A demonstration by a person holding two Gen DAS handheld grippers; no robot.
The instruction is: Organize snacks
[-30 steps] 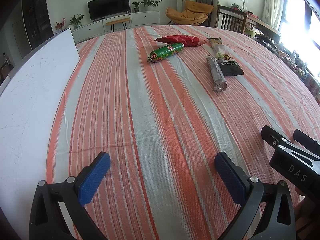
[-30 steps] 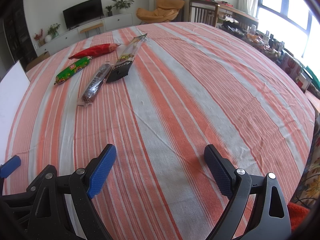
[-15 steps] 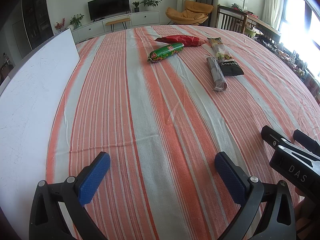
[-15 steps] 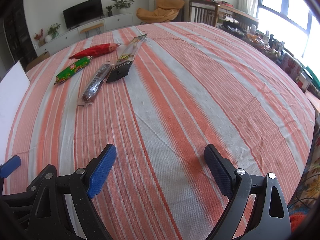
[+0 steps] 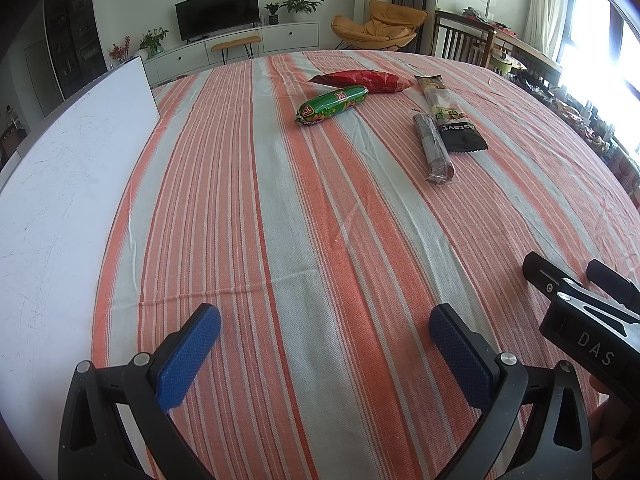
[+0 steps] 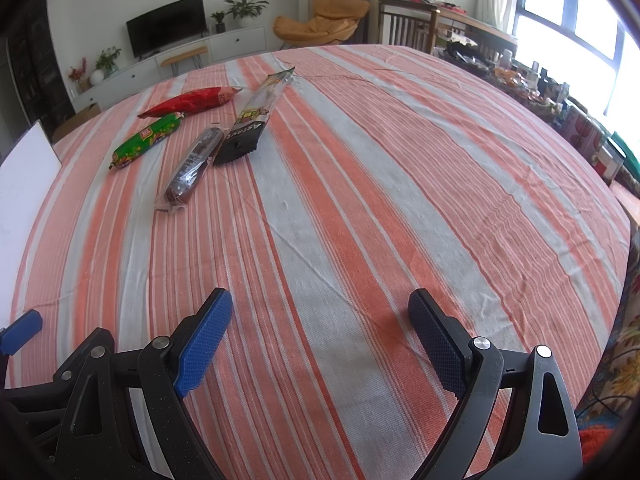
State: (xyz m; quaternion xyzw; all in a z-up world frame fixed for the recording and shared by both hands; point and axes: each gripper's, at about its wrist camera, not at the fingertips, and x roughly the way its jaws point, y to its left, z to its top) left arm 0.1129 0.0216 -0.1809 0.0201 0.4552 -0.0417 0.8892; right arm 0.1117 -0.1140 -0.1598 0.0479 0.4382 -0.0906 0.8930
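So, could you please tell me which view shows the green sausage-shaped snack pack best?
The left wrist view: the green sausage-shaped snack pack lies nearer centre, with its label larger. In the right wrist view it sits far left, smaller and more distorted.

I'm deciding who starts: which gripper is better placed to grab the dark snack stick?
Probably the right gripper: open and empty, and the dark stick lies nearer its side. The left gripper is equally open.
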